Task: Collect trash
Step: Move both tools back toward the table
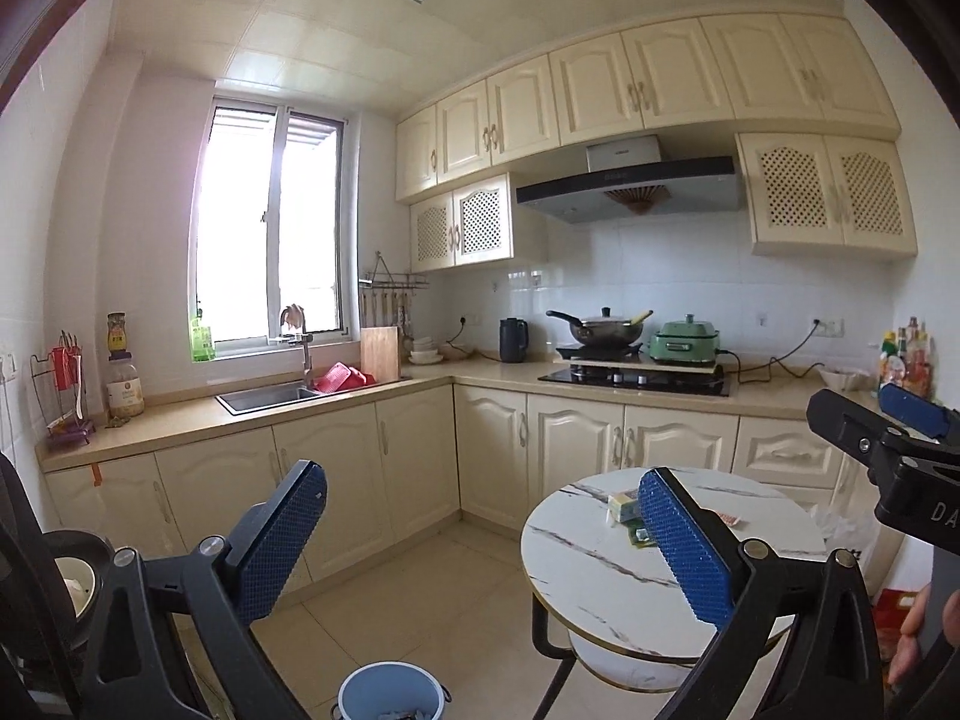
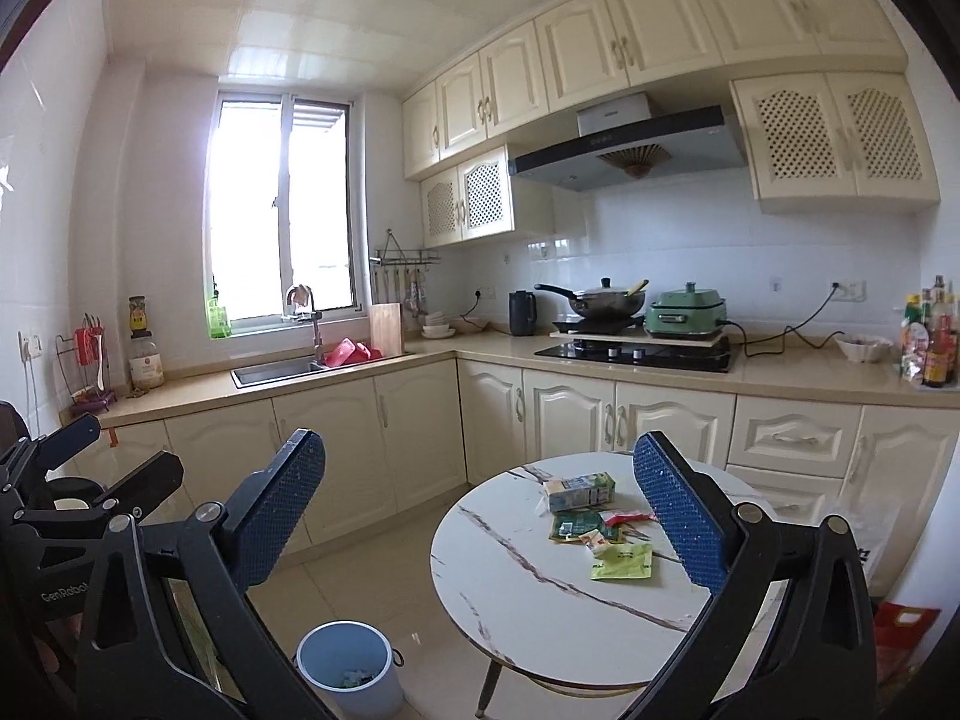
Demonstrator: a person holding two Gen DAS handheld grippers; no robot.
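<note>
Home kitchen, L-shaped: cream panelled wood cabinets above & below a beige countertop, steel sink under the window, black gas hob w/ a dark wok, grey range hood, what look like sauce bottles at right.

"GenRobot" on left hand-held gripper body; other labels too small.

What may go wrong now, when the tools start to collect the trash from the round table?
1. The wrappers lie flat and overlapping, so a pinch may slip or take several.
2. The bin stands on the floor beside the table; a light piece might miss it.
3. The carton might be pushed toward the far edge.
</note>
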